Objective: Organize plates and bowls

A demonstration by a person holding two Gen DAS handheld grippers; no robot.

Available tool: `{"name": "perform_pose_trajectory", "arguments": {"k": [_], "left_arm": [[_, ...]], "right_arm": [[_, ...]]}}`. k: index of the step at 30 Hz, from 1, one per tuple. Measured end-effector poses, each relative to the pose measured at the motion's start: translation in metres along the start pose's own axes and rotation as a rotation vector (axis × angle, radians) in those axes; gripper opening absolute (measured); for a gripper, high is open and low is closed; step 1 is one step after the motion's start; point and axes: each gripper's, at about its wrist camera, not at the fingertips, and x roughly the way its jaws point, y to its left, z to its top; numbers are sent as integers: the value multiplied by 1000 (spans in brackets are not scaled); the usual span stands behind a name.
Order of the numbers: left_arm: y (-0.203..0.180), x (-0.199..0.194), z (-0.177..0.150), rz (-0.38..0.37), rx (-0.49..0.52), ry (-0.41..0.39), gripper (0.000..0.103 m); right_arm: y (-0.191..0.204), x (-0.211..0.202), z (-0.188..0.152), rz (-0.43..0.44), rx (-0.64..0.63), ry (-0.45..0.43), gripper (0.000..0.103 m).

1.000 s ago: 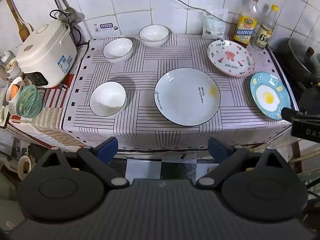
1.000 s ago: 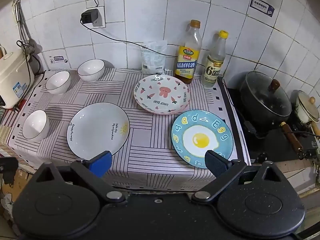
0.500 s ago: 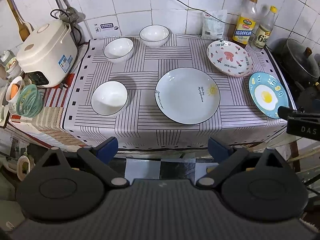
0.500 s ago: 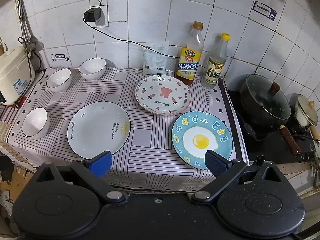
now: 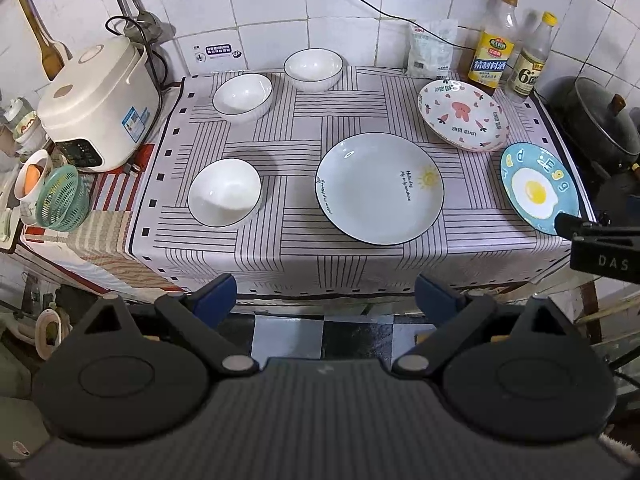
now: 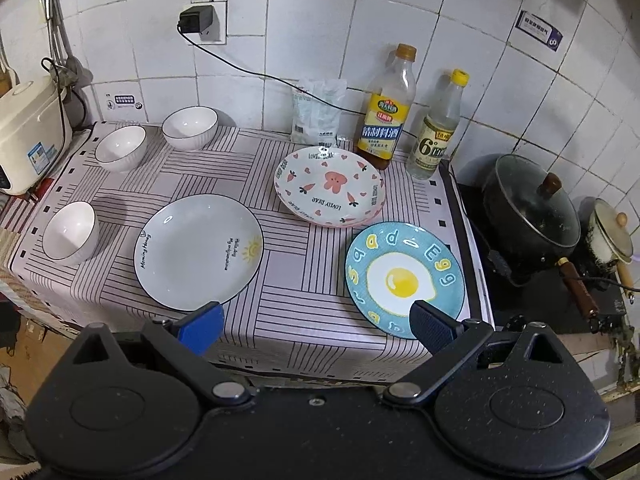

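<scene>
Three white bowls (image 5: 225,192) occupy the worktop's left side; white sun plate (image 5: 379,188) at centre, rabbit plate (image 6: 330,186) and egg plate (image 6: 404,278) toward the right edge. Left gripper (image 5: 325,300) and right gripper (image 6: 318,322): jaws wide, empty, off the front edge

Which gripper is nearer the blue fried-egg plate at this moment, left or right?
Right. The right gripper hovers at the table's front edge, one finger overlapping the egg plate in its view. The left gripper sits back from the edge, facing the white sun plate, with the egg plate off to its right.
</scene>
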Motion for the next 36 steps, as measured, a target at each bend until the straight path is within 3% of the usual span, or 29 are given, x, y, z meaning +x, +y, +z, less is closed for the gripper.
{"name": "perform_pose_trajectory", "arguments": {"k": [31,36], "left_arm": [[-6,2,5,19,25,20,96],[-7,9,9,21,26,21,96]], "right_arm": [[-3,6,0,23,2,-7,101],[-3,6,-3,67,-31,-84,101]]}}
